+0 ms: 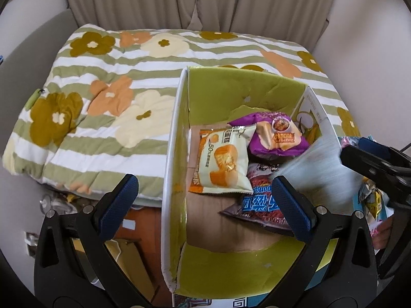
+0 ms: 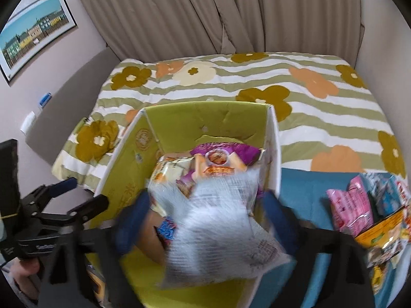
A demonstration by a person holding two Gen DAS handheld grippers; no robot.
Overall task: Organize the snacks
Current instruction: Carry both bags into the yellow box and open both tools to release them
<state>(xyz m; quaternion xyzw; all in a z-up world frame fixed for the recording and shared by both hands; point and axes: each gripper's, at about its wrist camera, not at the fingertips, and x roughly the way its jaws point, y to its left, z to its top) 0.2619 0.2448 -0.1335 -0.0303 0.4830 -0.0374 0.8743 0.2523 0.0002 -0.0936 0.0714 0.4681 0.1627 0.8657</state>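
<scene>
While my right hand-held gripper (image 2: 205, 220) spreads wide around a blurred white snack bag (image 2: 215, 220) above the green box (image 2: 179, 120), my left hand-held gripper (image 1: 203, 195) hangs released over its near-left wall

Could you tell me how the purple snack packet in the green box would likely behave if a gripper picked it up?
The purple snack packet looks puffed and creased, so it would probably be light and yield under the pads. Its glossy film may be somewhat slippery. It lies tilted on other packets in the green cardboard box, so lifting it would probably shift the cream cake packet little.
</scene>
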